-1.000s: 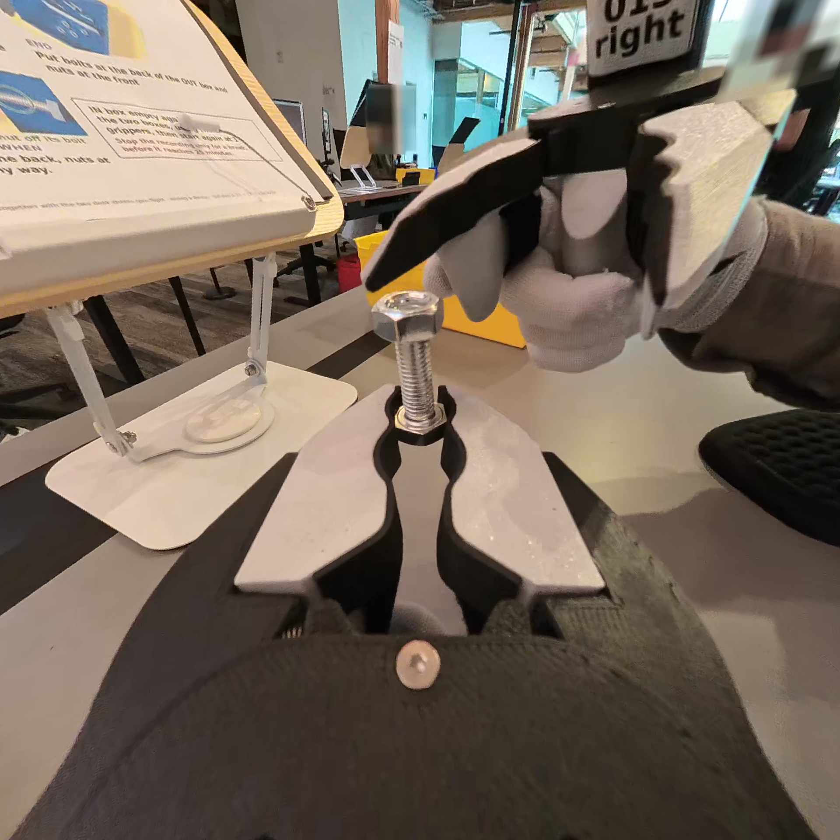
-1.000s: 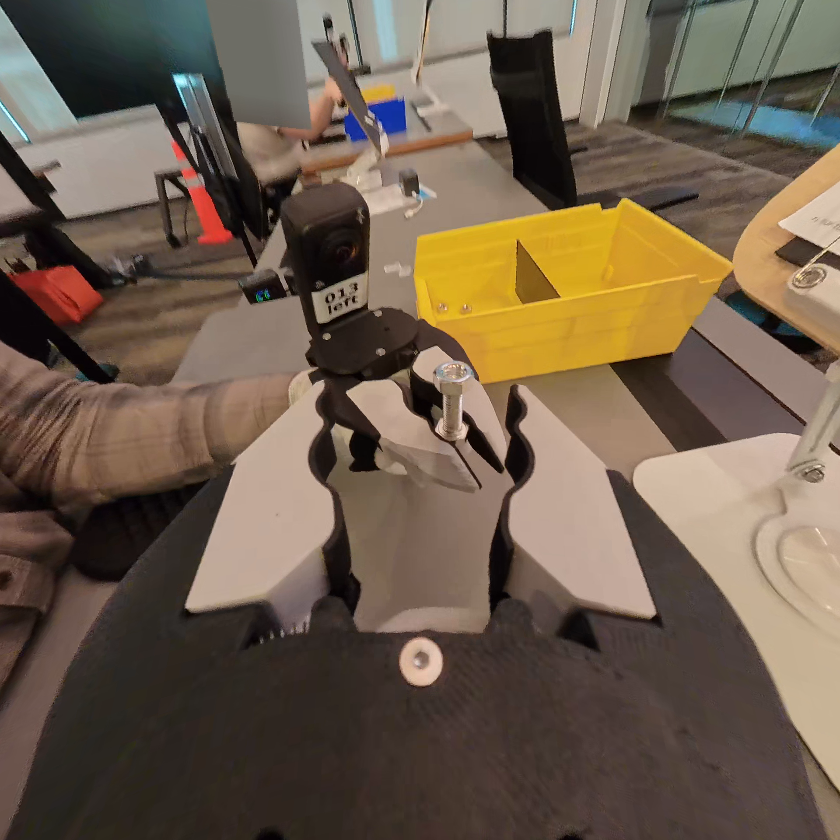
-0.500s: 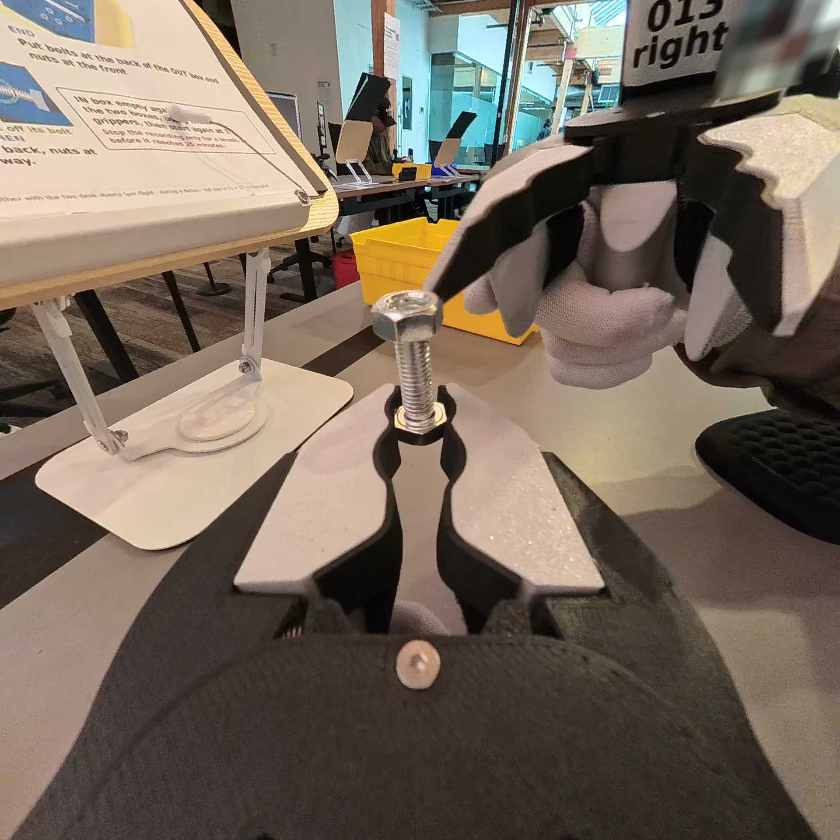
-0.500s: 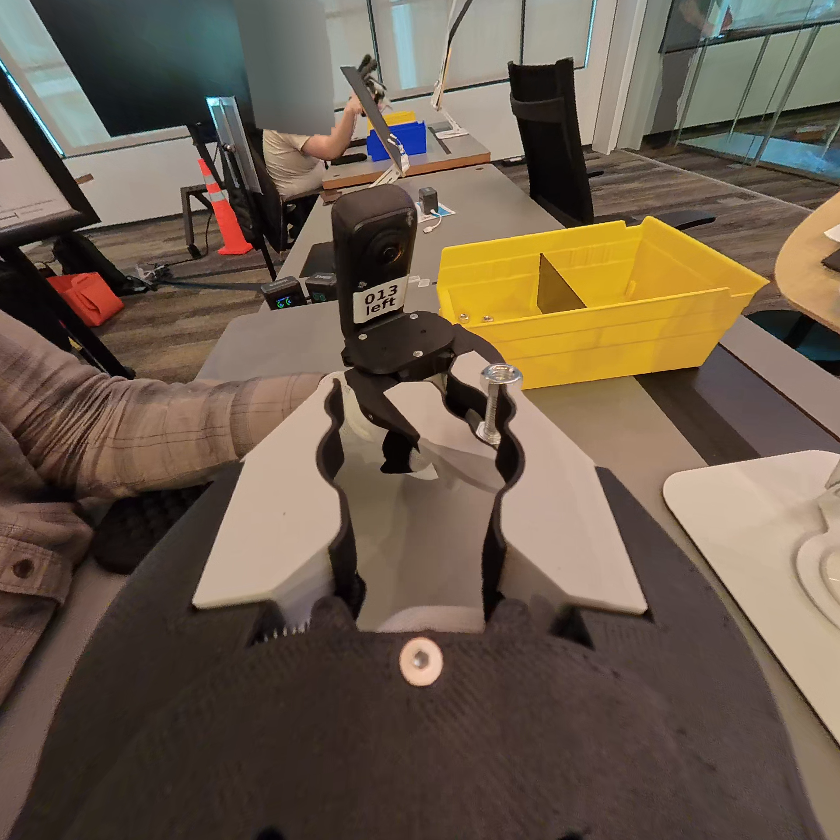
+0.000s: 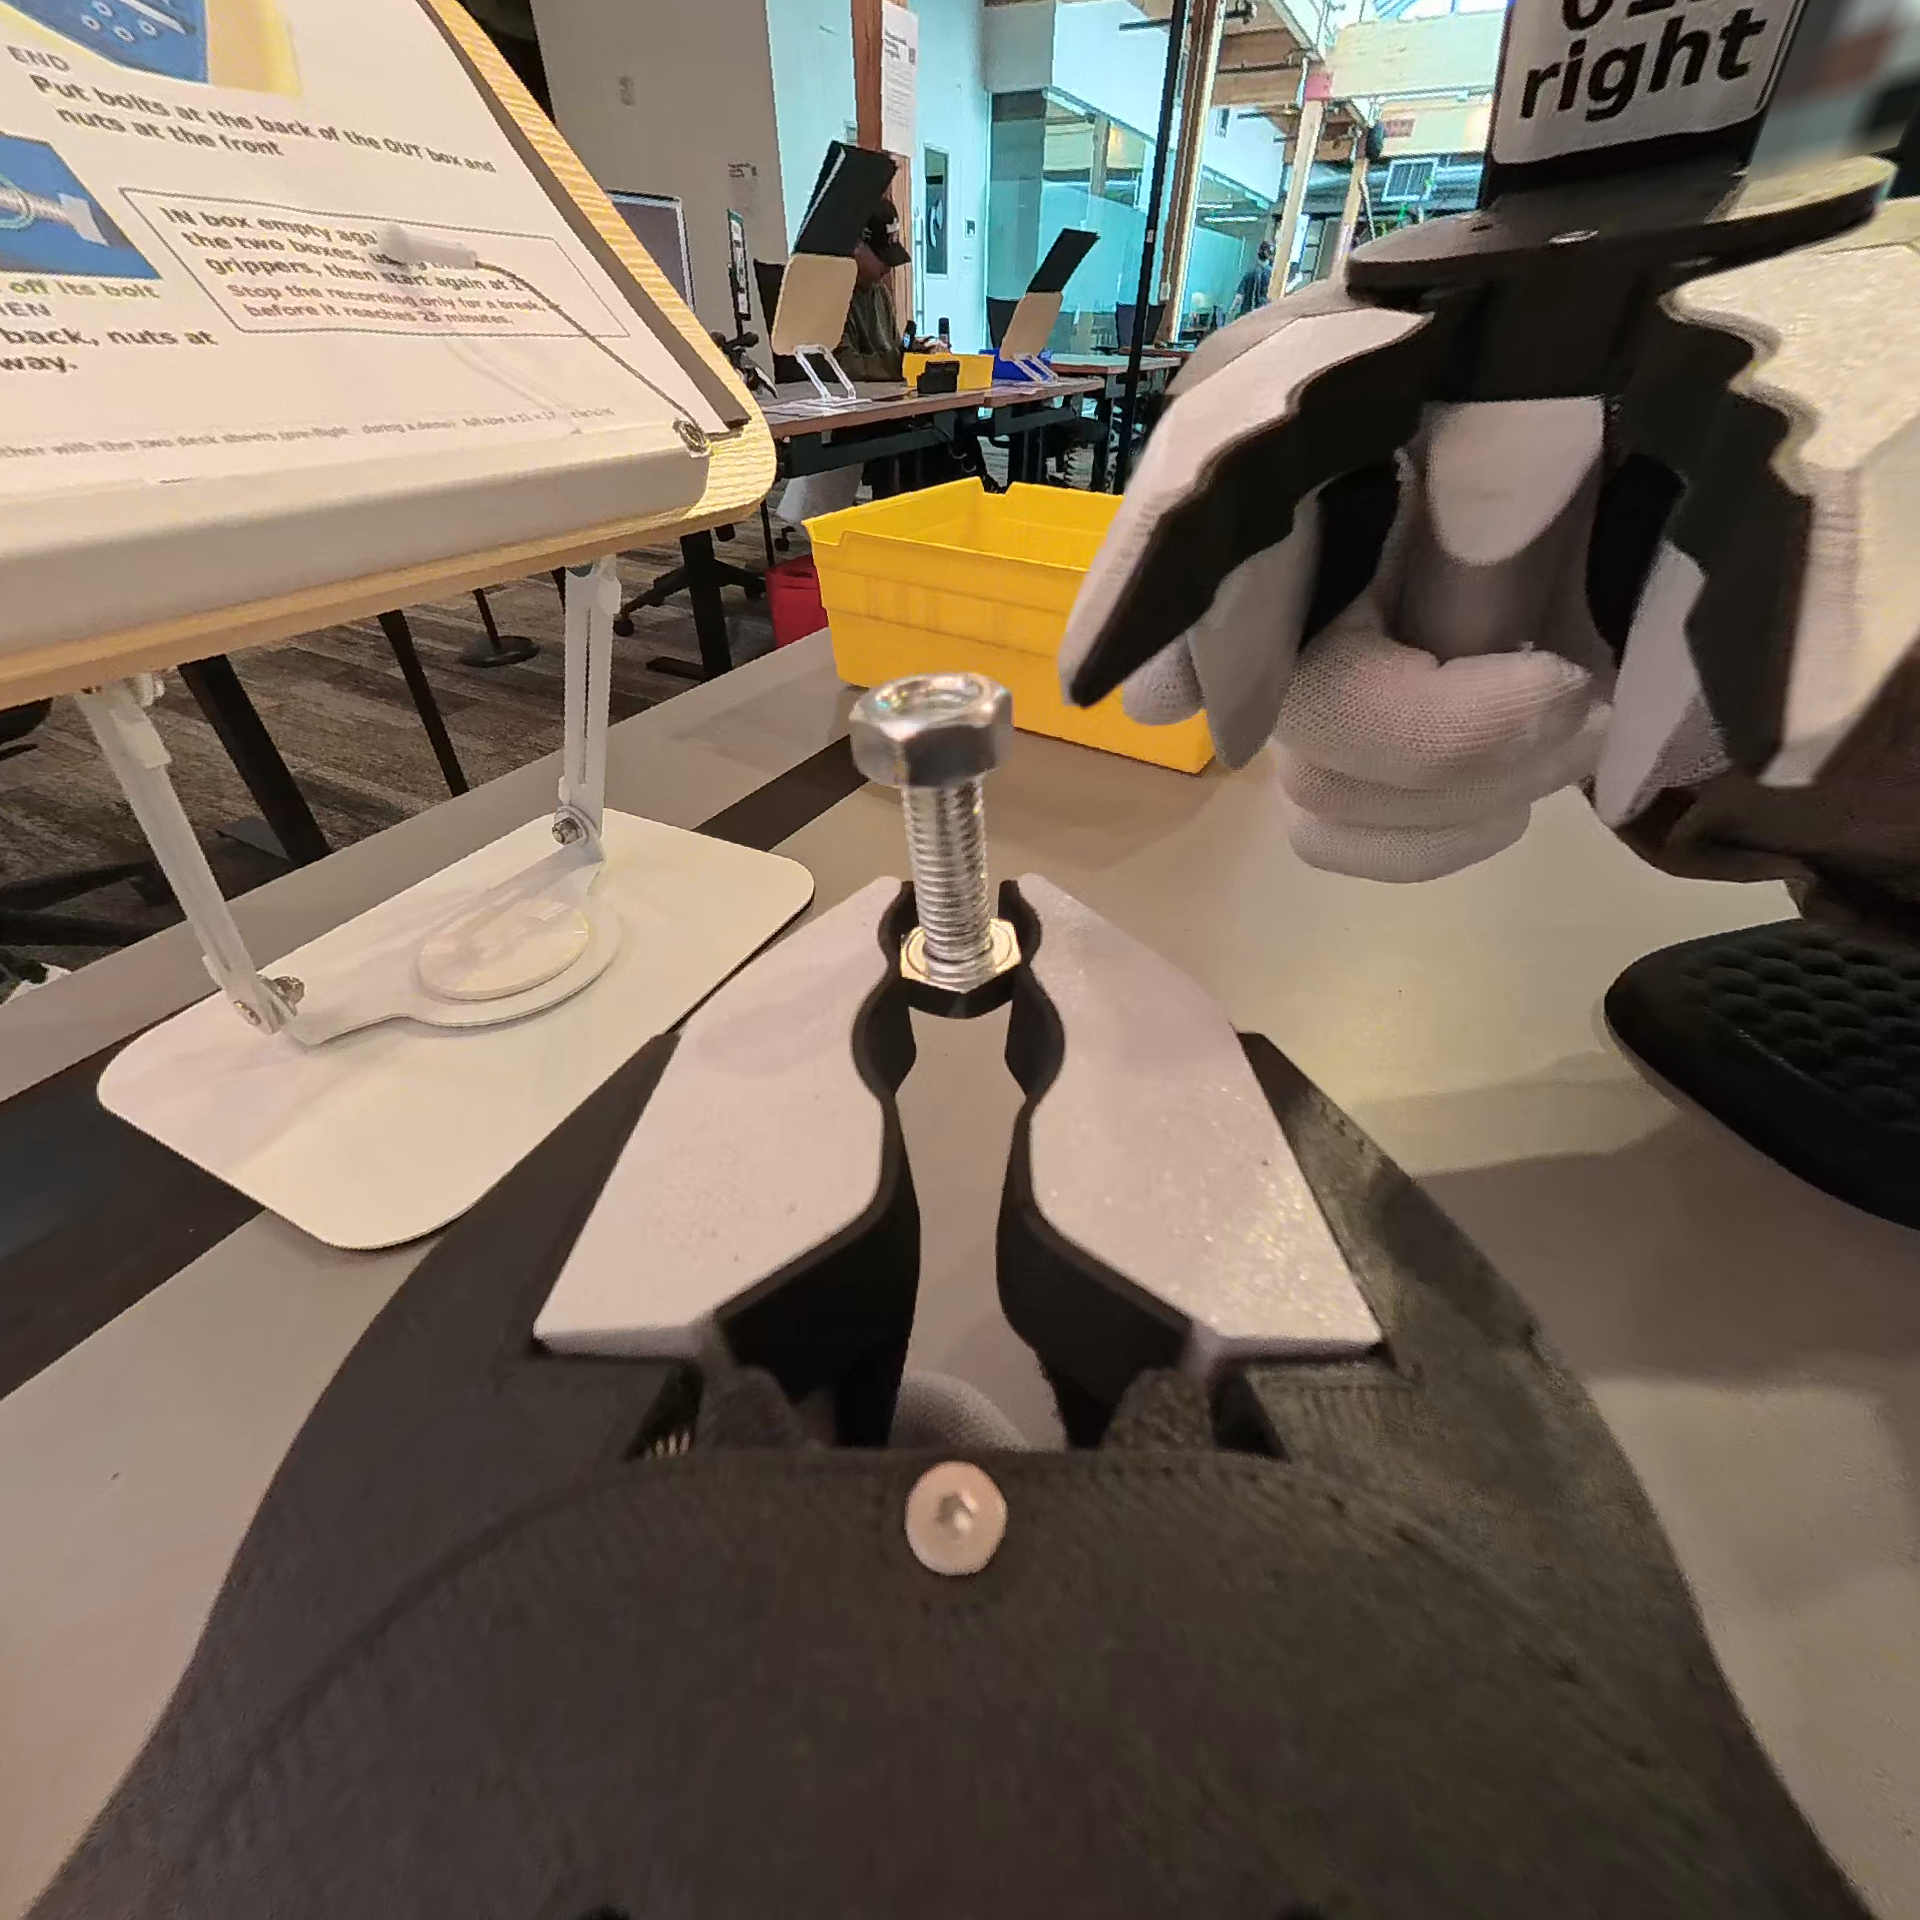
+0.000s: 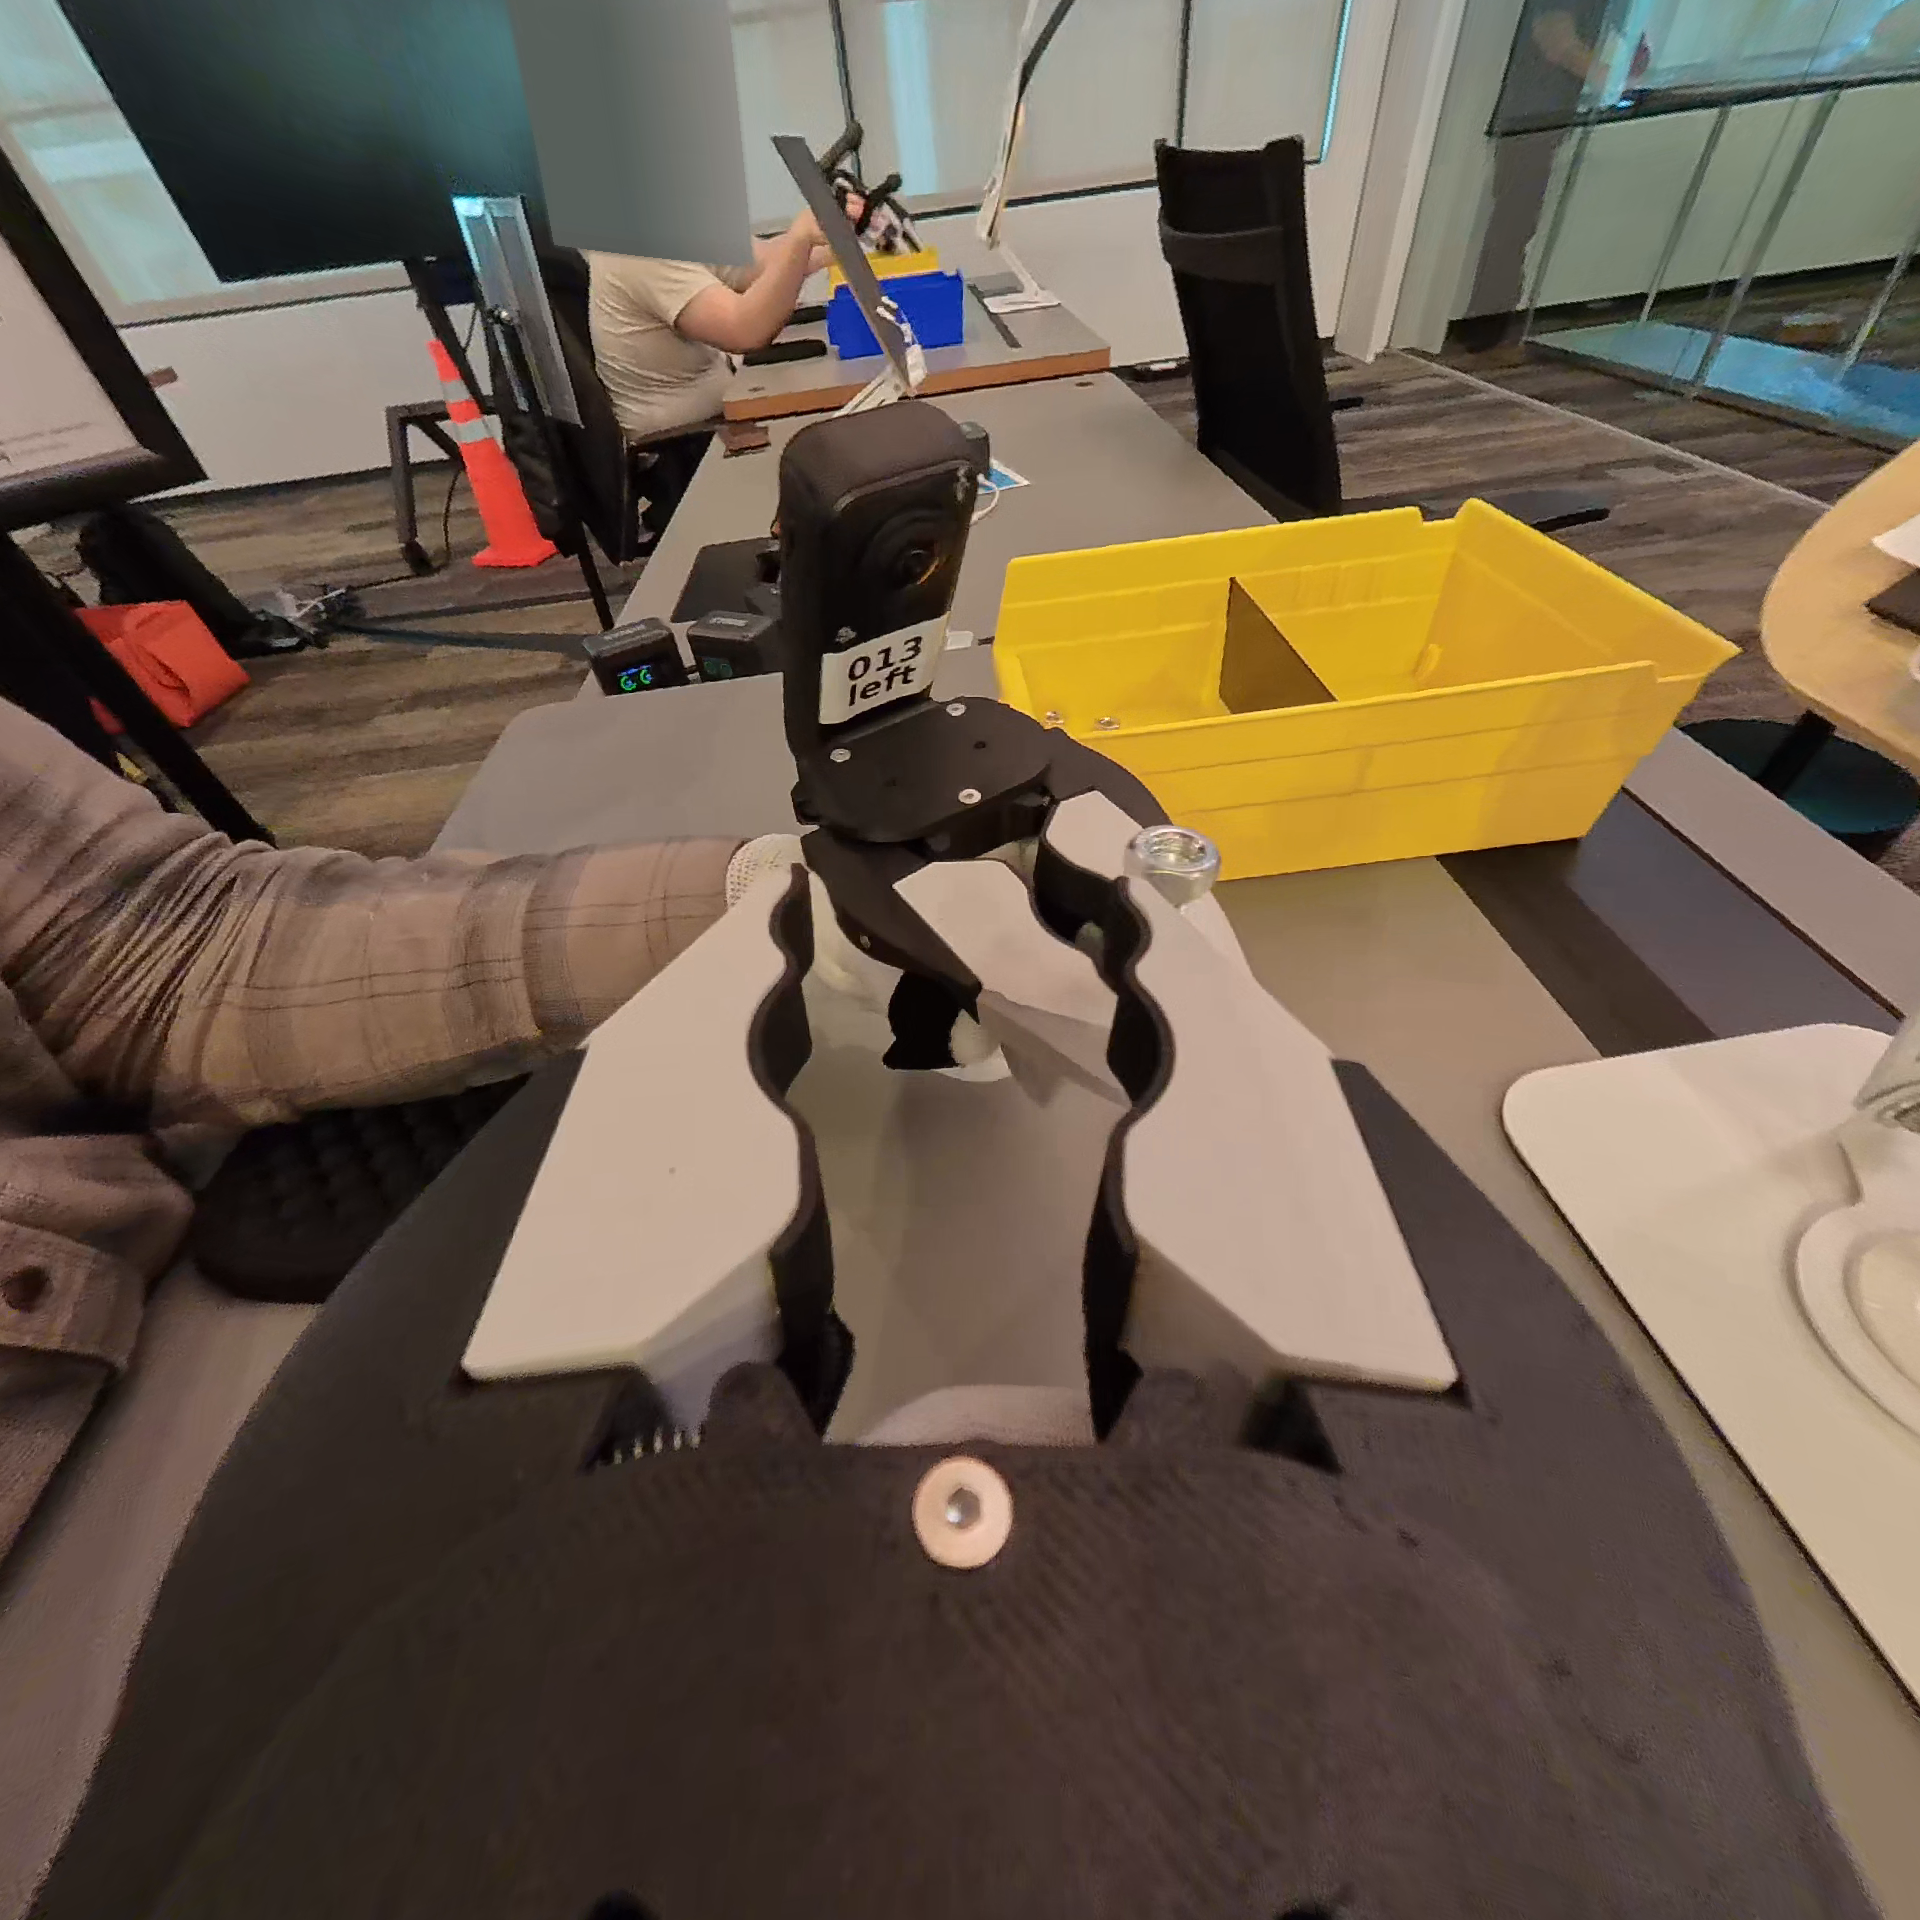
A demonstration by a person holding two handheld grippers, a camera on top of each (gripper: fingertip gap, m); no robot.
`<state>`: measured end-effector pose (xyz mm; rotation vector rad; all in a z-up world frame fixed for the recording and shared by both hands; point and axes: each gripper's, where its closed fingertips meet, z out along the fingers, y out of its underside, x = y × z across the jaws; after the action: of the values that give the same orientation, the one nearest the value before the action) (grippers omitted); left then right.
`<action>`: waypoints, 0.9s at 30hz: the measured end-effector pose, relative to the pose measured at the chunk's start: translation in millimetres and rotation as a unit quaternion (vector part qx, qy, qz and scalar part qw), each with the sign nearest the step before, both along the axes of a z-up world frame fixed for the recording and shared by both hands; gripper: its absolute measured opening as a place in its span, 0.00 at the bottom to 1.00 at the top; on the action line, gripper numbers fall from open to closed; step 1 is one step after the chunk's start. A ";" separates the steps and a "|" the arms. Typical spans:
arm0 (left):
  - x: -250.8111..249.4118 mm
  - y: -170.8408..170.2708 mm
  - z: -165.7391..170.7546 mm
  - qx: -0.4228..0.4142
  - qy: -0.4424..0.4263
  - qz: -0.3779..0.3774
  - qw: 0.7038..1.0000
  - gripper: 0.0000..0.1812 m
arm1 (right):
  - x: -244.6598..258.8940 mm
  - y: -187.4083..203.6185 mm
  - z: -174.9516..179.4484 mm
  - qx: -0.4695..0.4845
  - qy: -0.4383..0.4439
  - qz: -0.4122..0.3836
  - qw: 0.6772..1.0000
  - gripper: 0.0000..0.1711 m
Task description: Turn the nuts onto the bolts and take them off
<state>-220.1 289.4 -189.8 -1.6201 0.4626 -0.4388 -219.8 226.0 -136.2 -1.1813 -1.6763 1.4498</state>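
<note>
Two wrist views are given, and the left one is taken first. The left gripper [image 5: 958, 961] is seen with its jaws clamped on a hex nut [image 5: 958, 961], through which a zinc-bright bolt [image 5: 933, 821] stands upright, threads ribbed, hex head uppermost. The right gripper [image 5: 1434, 582] is held at two o'clock of the head, near but apart, its jaws spread and empty, scalloped black inner edges and matte grey faces showing; a white knit glove [image 5: 1413, 748] is wrapped round its handle. A white document stand [image 5: 436, 1049] sits at ten o'clock on the smooth grey table [image 5: 1403, 997], a yellow plastic bin [image 5: 997, 592] at twelve.

From the right wrist view, the spread fingers [image 6: 1236, 1122] frame the left gripper; the bolt head [image 6: 1171, 858] peeks just past the right finger's tip at one o'clock. The yellow bin [image 6: 1351, 769], split by a dark divider, lies beyond.

A miss is judged likely: the head sits off-centre of the open jaws, so closing now could knock the bolt askew, or twist the nut loose from its shallow seat.
</note>
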 end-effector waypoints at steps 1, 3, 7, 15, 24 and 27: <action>0.7 0.3 -0.5 -0.001 0.002 0.000 1.000 0.08 | -1.2 3.6 0.3 0.002 0.003 -0.011 1.000 0.34; 2.4 0.5 -1.4 -0.002 0.004 -0.002 1.000 0.08 | -5.0 10.2 -2.6 0.009 -0.002 -0.033 0.999 0.45; 2.9 0.9 -1.8 -0.003 0.006 -0.001 1.000 0.08 | -9.6 5.5 -7.8 0.006 -0.007 -0.031 0.999 0.54; 0.4 0.5 -1.0 -0.003 0.001 -0.001 1.000 0.08 | 0.9 3.0 2.2 -0.011 0.021 -0.010 1.000 0.37; -0.7 -0.9 -2.4 -0.010 0.002 -0.003 1.000 0.08 | 17.0 -17.7 10.2 -0.039 0.044 0.072 0.996 0.01; 0.0 -0.5 -2.1 -0.013 0.003 -0.004 1.000 0.08 | 9.4 4.4 5.1 -0.034 0.036 0.010 0.999 0.31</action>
<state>-220.0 288.9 -191.8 -1.6450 0.4701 -0.4468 -210.4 230.4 -131.0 -1.1385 -1.6059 1.5551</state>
